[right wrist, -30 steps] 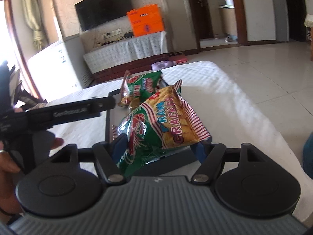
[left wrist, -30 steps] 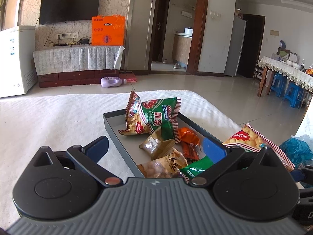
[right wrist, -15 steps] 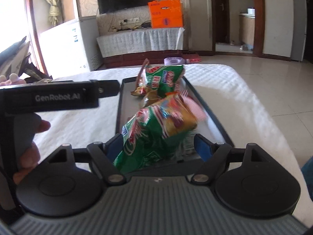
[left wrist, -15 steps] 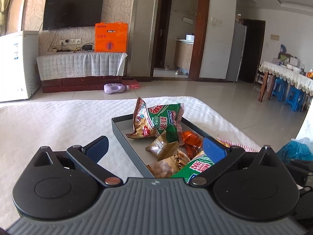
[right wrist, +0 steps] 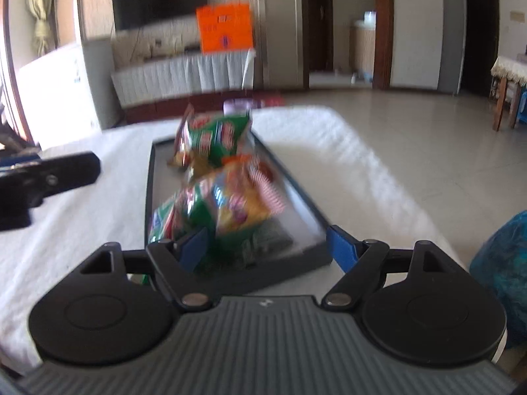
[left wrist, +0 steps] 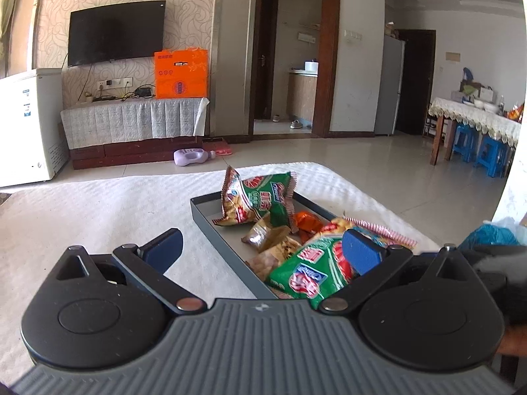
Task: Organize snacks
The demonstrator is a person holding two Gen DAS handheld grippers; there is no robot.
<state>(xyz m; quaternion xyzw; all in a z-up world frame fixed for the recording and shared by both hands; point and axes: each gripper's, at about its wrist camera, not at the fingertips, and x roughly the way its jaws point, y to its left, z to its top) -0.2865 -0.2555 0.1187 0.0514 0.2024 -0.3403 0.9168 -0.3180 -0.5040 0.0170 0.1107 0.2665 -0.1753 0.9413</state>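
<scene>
- The right tongs [right wrist: 266, 247] stand spread wide, their jaws having just been opening; the cracker packet [right wrist: 224, 210] lies between and just ahead of them, with neither pad pressing on it, so it is let go.
- That packet rests in the near end of the dark tray [right wrist: 150, 177], at the centre of the right wrist view, its long axis running from lower left to upper right. The view is blurred, so I cannot tell whether the left pad brushes the wrapper.
- A second green packet [right wrist: 214, 135] stands at the tray's far end, above the first in the frame; in the left wrist view small brown and orange sweets [left wrist: 306, 222] lie between the two.
- The tray's long axis runs away from the right tongs, toward the top of the frame, on the white cloth [right wrist: 82, 230].
- The left tongs [left wrist: 260, 250] are also spread and empty, with the tray's near corner ahead of their right pad; they show as a dark bar at the left edge of the right wrist view.
- The right tongs are the nearer to the packet and tilt down toward it.
- A blue bag [right wrist: 500, 263] sits at lower right, outside the tray, likely the next source.
</scene>
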